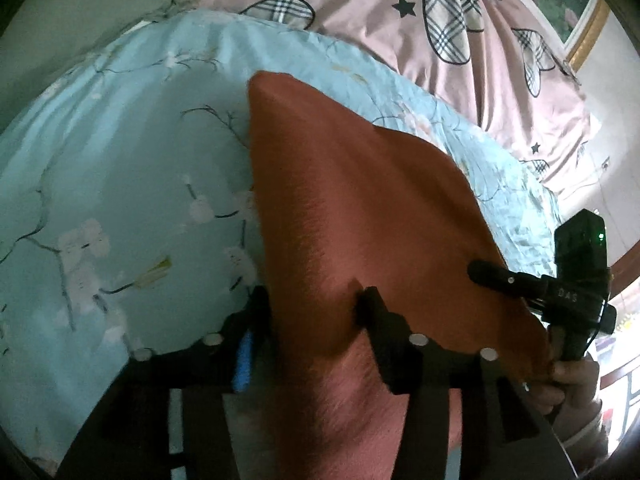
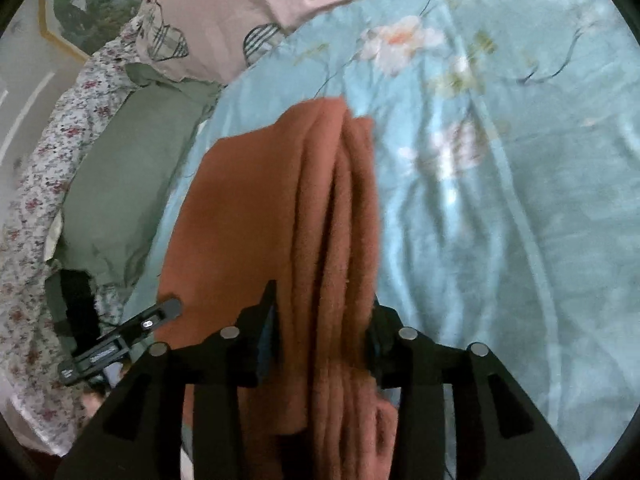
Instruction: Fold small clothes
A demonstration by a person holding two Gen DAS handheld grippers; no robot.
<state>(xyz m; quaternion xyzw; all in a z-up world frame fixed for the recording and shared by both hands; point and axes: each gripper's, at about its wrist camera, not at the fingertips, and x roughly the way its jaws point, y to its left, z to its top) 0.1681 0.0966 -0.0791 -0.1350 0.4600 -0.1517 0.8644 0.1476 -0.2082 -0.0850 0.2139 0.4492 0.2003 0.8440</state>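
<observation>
- One rust-orange garment is hanging over the light blue floral bedspread, gathered into several long folds in the right wrist view.
- Two grippers are working: the left gripper is pinching the cloth, which is running down between its two black fingers; the right gripper is clamping the bunched folds the same way.
- In the left wrist view, the other gripper and the person's hand are sitting at 4 o'clock, at the garment's right edge.
- The garment's far tip is reaching toward 12 o'clock; open blue bedspread is lying from 7 to 11 o'clock in the left view and from 1 to 5 o'clock in the right view.
- One pink quilt with plaid hearts is bunching at 12 to 2 o'clock.
- One green pillow and a small-flowered fabric are crowding 9 o'clock in the right view; a gold-framed picture is hanging at 11.
</observation>
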